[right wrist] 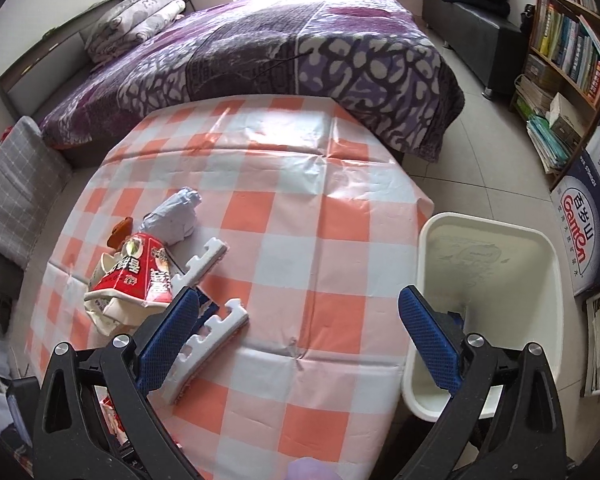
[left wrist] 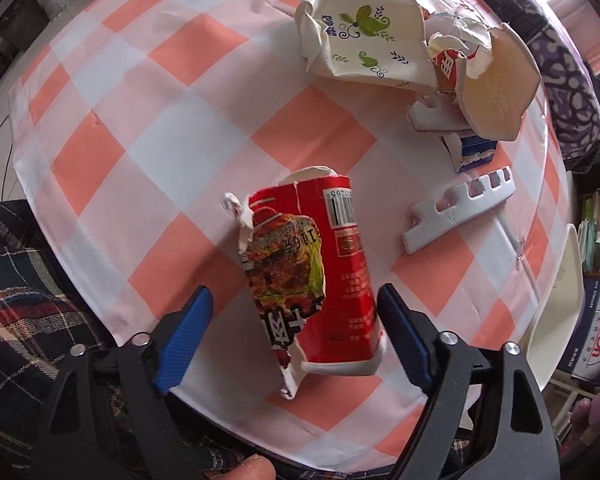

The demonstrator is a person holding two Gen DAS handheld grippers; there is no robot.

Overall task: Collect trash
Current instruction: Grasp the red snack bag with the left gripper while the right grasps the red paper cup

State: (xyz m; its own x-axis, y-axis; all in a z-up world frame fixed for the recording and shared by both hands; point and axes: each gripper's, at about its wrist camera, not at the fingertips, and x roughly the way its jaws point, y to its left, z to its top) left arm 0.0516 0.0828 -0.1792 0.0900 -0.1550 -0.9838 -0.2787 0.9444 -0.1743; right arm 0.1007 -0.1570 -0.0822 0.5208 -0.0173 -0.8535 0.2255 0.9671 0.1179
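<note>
A torn red instant-noodle cup (left wrist: 340,272) lies on its side on the checked tablecloth (left wrist: 172,120). My left gripper (left wrist: 294,292) points straight down over it with the cup between its blue fingers (left wrist: 188,336). There is a gap on the left side, so the jaws are open. A white paper box with green leaf prints (left wrist: 364,36), a cream cup piece (left wrist: 496,88) and a white foam strip (left wrist: 460,208) lie further off. My right gripper (right wrist: 300,298) hangs open and holds nothing above the table. Foam strips (right wrist: 216,332) and another red cup scrap (right wrist: 136,276) lie to its left.
A white bin (right wrist: 432,240) stands off the table's right edge. Crumpled grey paper (right wrist: 176,216) lies behind the red scrap. A bed with a purple blanket (right wrist: 300,40) is beyond the table, bookshelves (right wrist: 572,40) at right. A plaid sleeve (left wrist: 20,280) is at the table's left edge.
</note>
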